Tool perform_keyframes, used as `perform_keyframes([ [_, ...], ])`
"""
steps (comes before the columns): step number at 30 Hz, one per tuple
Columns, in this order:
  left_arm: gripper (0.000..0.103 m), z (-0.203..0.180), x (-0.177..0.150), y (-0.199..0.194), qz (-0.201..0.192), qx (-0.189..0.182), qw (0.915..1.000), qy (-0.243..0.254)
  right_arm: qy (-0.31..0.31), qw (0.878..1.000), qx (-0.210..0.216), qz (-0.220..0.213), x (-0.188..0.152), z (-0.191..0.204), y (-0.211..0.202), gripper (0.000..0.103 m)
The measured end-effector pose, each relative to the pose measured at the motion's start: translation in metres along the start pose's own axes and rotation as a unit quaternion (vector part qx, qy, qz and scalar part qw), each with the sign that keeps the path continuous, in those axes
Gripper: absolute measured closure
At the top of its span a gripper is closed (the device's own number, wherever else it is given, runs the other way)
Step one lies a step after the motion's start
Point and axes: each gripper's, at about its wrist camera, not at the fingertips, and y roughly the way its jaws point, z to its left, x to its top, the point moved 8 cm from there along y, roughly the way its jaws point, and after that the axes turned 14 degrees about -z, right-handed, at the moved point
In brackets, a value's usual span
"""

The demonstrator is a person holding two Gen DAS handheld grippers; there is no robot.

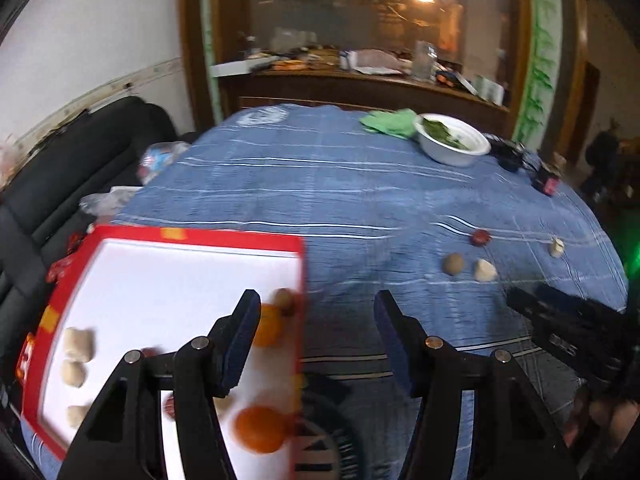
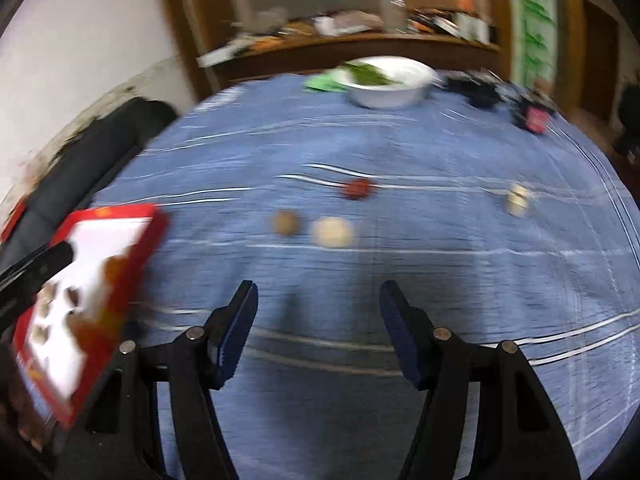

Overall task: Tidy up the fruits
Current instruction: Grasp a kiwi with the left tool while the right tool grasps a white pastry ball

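A red-rimmed white tray lies at the near left of the blue cloth; it also shows in the right wrist view. In it are two oranges, pale pieces and a small brown fruit. Loose on the cloth are a red fruit, a brown round fruit and two pale pieces. My left gripper is open and empty above the tray's right edge. My right gripper is open and empty, short of the brown fruit, pale piece and red fruit.
A white bowl of green leaves and a green cloth sit at the far side. Black and red devices lie at the far right. A dark sofa stands left; a cluttered wooden counter is behind.
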Motion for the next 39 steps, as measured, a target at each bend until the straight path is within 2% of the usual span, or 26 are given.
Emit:
perform_keyframes([
  [4, 0.044, -0.018, -0.001, 0.007, 0.005, -0.013, 0.9998, 0.013, -0.007, 1.0, -0.009, 0.011, 0.007, -0.012, 0.02, 0.051],
  [10, 0.044, -0.033, -0.003, 0.019, 0.014, -0.023, 0.9995, 0.017, -0.032, 0.999, -0.003, 0.022, 0.022, -0.001, 0.053, 0.053],
  [12, 0.044, -0.043, -0.003, 0.025, 0.019, -0.029, 0.9992, 0.019, -0.037, 0.999, -0.002, 0.035, 0.016, -0.002, 0.061, 0.06],
  [13, 0.044, -0.049, -0.003, 0.027, 0.021, -0.036, 0.9989, 0.021, -0.042, 0.999, -0.006, 0.033, 0.016, -0.002, 0.062, 0.071],
  [15, 0.044, -0.062, -0.002, 0.032, 0.022, -0.047, 0.9984, 0.023, -0.041, 0.998, 0.002, 0.038, 0.015, -0.002, 0.062, 0.077],
  [19, 0.044, -0.098, -0.001, 0.047, 0.026, -0.072, 0.9963, 0.04, -0.027, 0.999, -0.003, 0.031, 0.015, -0.015, 0.052, 0.077],
  [23, 0.044, -0.128, -0.004, 0.073, 0.036, -0.079, 0.9949, 0.052, 0.007, 1.0, -0.013, 0.01, 0.019, -0.041, 0.03, 0.077],
  [24, 0.045, -0.13, -0.006, 0.078, 0.042, -0.075, 0.9947, 0.056, 0.013, 1.0, -0.015, 0.003, 0.02, -0.047, 0.023, 0.077],
  [25, 0.059, -0.134, -0.011, 0.085, 0.057, -0.073, 0.994, 0.06, 0.013, 1.0, -0.016, -0.001, 0.021, -0.05, 0.018, 0.077],
  [26, 0.081, -0.135, -0.016, 0.091, 0.074, -0.074, 0.9928, 0.058, 0.015, 1.0, -0.017, -0.005, 0.022, -0.053, 0.012, 0.077],
  [39, 0.082, -0.131, -0.026, 0.054, 0.072, -0.082, 0.9927, 0.051, 0.026, 0.999, -0.02, -0.011, 0.014, -0.066, -0.01, 0.077],
])
